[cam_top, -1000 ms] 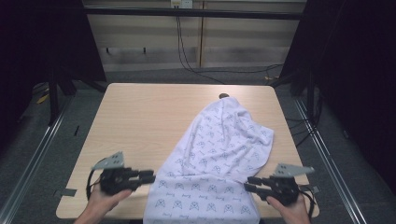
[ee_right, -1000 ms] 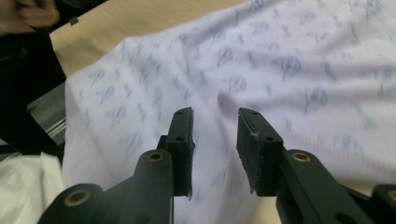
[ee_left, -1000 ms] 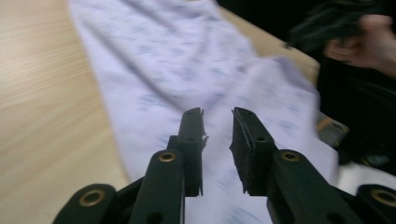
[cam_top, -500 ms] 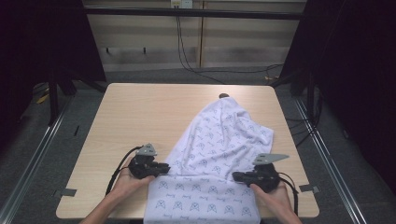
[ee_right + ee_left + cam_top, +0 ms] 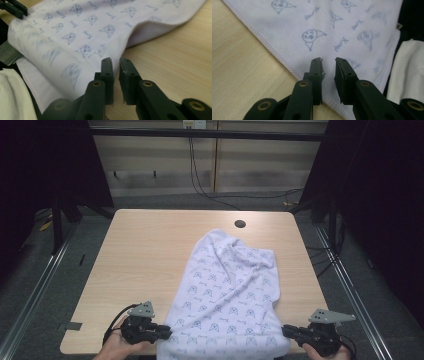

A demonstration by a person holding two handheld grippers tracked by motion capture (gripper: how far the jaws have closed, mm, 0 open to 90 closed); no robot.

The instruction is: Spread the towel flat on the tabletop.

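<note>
A white towel (image 5: 230, 295) printed with small blue faces lies lengthwise on the wooden table (image 5: 145, 250), its near end hanging over the front edge. My left gripper (image 5: 167, 332) sits at the towel's near left edge, pointing inward. In the left gripper view the jaws (image 5: 328, 60) stand apart just above the towel's hem (image 5: 287, 65), nothing pinched; they have just been opening. My right gripper (image 5: 285, 330) is at the near right corner. Its jaws (image 5: 115, 60) have just been opening too, a narrow gap over the towel's edge (image 5: 82, 30), with no cloth between the pads.
A round cable hole (image 5: 240, 224) is in the table's far side, just beyond the towel. Dark floor and metal rails surround the table. Bare wood lies left and right of the towel. White fabric (image 5: 409, 70) shows below the table's front edge.
Half a second ago both grippers were further in on the towel; both have since drawn outward and toward the near edge. The towel's near end now lies wider and flatter.
</note>
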